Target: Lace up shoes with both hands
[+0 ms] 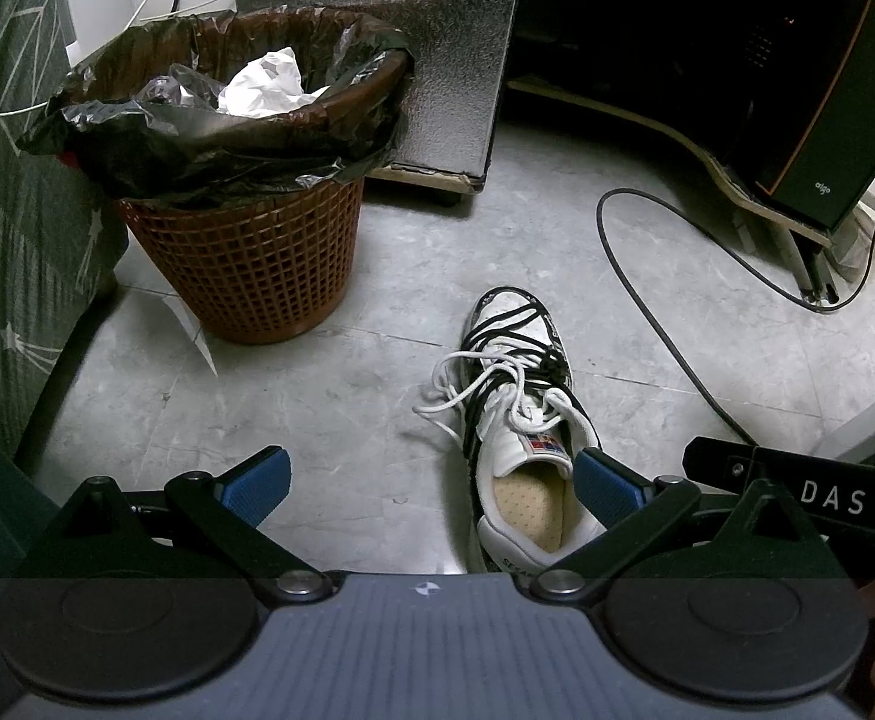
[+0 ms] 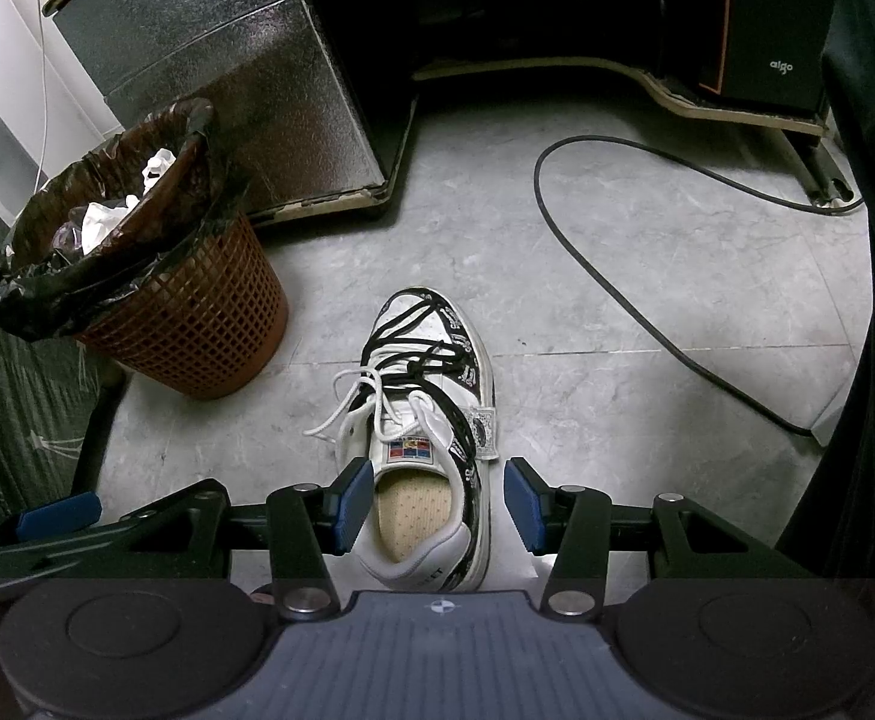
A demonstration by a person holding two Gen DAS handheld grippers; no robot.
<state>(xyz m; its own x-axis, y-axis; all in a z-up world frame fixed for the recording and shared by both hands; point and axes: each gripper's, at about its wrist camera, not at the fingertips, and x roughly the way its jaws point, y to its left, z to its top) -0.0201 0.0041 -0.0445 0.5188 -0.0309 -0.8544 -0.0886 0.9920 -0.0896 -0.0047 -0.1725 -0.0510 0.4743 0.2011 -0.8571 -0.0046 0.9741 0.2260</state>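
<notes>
A white and black sneaker (image 1: 524, 420) lies on the grey floor, toe pointing away; it also shows in the right wrist view (image 2: 431, 396). Its white laces (image 1: 473, 387) are loose and tangled over the tongue, spilling to the left, also in the right wrist view (image 2: 359, 402). Black laces cross the front. My left gripper (image 1: 431, 489) is open and empty, above the floor left of the shoe's heel. My right gripper (image 2: 440, 507) is open and empty, its blue pads either side of the shoe's heel opening, above it.
An orange mesh waste basket (image 1: 257, 264) with a black bag stands to the left, also in the right wrist view (image 2: 191, 324). A metal-clad cabinet (image 1: 437, 60) stands behind. A black cable (image 1: 647, 300) curves over the floor on the right. A black speaker (image 1: 827, 90) sits far right.
</notes>
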